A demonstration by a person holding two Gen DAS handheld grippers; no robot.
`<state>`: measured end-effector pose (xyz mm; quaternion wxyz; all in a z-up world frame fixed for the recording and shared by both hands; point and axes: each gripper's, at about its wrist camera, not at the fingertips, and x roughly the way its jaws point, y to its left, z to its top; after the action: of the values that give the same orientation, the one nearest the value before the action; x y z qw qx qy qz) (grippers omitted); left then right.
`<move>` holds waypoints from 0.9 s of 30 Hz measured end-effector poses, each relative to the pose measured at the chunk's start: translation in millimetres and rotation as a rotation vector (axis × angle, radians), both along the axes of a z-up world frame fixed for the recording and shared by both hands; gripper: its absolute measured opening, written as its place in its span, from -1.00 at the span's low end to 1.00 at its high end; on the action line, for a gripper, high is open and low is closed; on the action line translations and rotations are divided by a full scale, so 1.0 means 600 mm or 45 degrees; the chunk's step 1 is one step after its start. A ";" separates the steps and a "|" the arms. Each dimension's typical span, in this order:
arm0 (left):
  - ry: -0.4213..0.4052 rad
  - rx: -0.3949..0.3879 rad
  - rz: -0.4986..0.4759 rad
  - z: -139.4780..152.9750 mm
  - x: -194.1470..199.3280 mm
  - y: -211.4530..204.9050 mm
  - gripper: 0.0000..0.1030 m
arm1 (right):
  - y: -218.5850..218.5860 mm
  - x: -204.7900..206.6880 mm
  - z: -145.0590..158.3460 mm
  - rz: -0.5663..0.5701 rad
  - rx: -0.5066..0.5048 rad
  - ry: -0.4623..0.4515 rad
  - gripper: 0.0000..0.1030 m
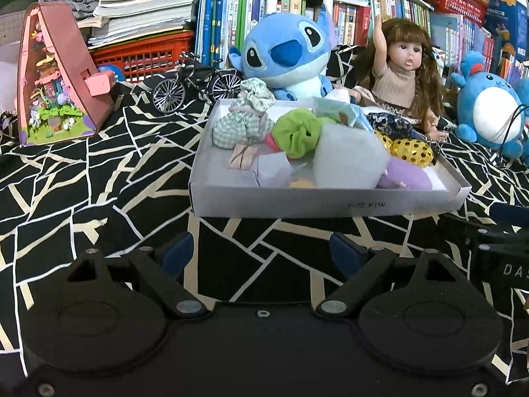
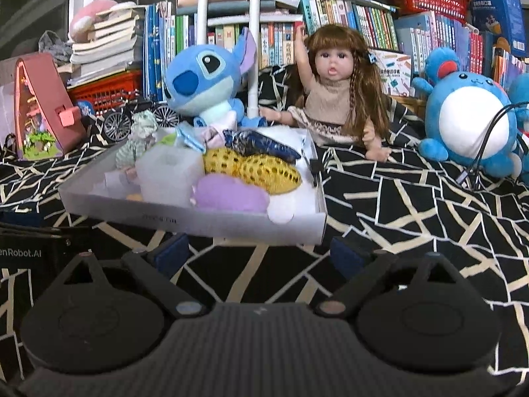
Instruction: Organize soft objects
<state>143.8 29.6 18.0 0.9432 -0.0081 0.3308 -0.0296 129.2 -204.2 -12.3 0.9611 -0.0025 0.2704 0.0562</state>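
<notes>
While both grippers, left gripper (image 1: 264, 251) and right gripper (image 2: 261, 251), gape empty, tray (image 1: 297, 200) sits ahead

Two blue plush toys (image 2: 206, 76) (image 2: 469, 119), one doll (image 2: 330, 96), one tray (image 2: 231, 225).

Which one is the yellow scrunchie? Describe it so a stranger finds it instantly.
Start at the shallow white box on the black patterned cloth, before the doll. At its right side lies the yellow scrunchie, behind the purple plush. Only it is gold with dark dots.
</notes>
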 end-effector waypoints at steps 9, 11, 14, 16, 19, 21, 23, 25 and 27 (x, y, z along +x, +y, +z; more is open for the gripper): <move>0.033 0.008 0.031 -0.019 0.008 -0.005 0.73 | 0.009 0.006 -0.021 -0.013 -0.035 0.052 0.97; 0.036 0.015 0.037 -0.023 0.009 -0.006 0.74 | 0.010 0.009 -0.026 -0.012 -0.040 0.068 0.97; 0.028 0.046 0.042 -0.026 0.010 -0.010 0.78 | 0.011 0.013 -0.029 -0.011 -0.044 0.088 1.00; 0.031 0.054 0.046 -0.028 0.011 -0.012 0.81 | 0.012 0.015 -0.031 -0.011 -0.048 0.101 1.00; 0.037 0.054 0.059 -0.029 0.014 -0.011 0.86 | 0.014 0.021 -0.035 -0.012 -0.058 0.131 1.00; 0.043 0.056 0.072 -0.030 0.017 -0.010 0.90 | 0.016 0.024 -0.036 -0.013 -0.060 0.139 1.00; 0.046 0.056 0.082 -0.030 0.018 -0.010 0.93 | 0.017 0.028 -0.034 -0.016 -0.062 0.142 1.00; 0.049 0.055 0.088 -0.031 0.020 -0.009 0.96 | 0.019 0.033 -0.033 -0.023 -0.067 0.141 1.00; 0.054 0.054 0.094 -0.032 0.022 -0.007 0.99 | 0.020 0.039 -0.032 -0.019 -0.070 0.145 1.00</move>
<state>157.2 25.4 -1.2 0.9364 -0.0008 0.3506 0.0124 152.4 -192.0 -31.7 0.9441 -0.0237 0.3263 0.0418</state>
